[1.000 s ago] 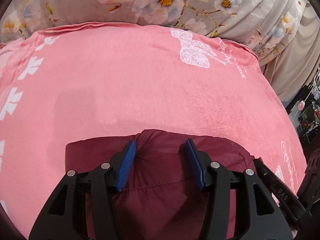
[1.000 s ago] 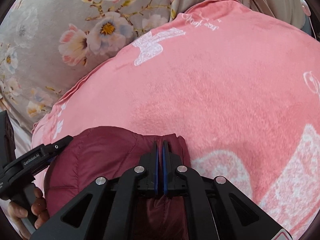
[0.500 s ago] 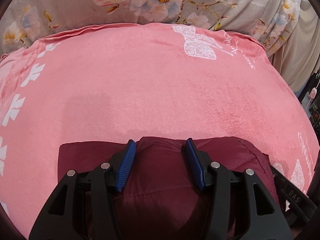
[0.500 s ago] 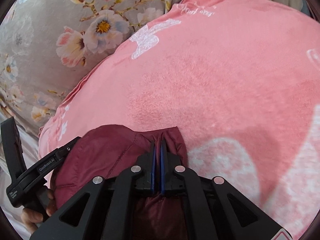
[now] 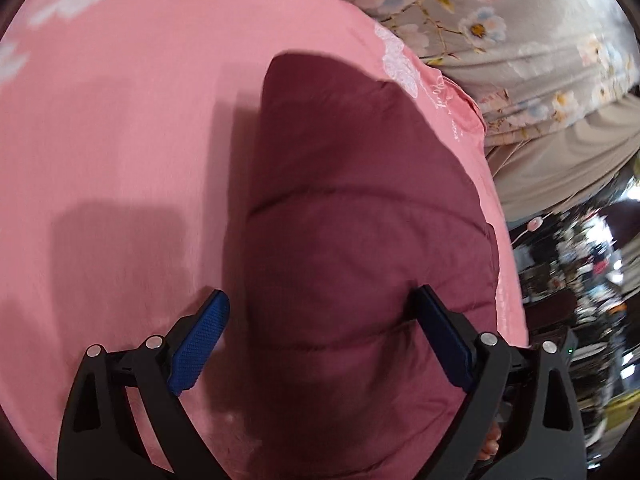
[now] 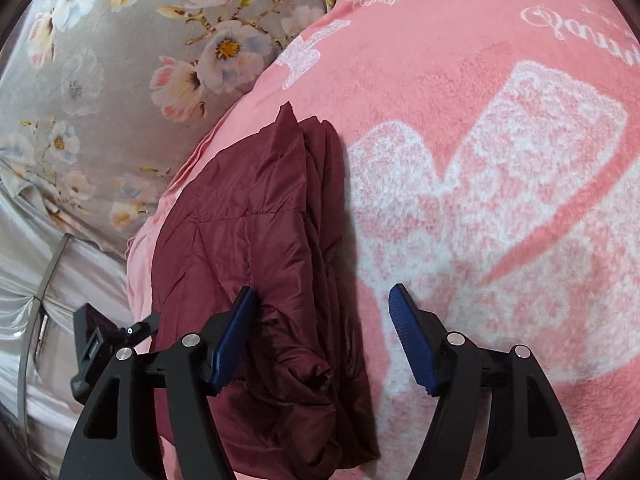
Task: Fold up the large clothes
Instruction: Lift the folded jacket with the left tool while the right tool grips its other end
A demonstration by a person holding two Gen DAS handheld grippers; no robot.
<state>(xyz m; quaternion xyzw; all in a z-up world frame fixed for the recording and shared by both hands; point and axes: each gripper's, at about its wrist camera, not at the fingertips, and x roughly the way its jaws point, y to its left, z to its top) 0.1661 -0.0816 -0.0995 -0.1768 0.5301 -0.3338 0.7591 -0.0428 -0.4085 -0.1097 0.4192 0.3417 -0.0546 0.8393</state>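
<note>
Maroon quilted jacket (image 5: 360, 232), folded into a thick bundle, lies on a pink blanket (image 5: 120, 140) with white prints, near the blanket's edge. Beyond that edge is a grey floral sheet (image 6: 100, 80). The left gripper (image 5: 320, 320) is above the bundle; its blue fingers (image 5: 200, 340) are opening and stand wide on both sides of the jacket, released, not pressing on it. The right gripper (image 6: 320, 324) is opening too; one edge of the jacket lies between its fingers (image 6: 234, 336), but the pads do not squeeze it. The left pad is just beside the fabric.
</note>
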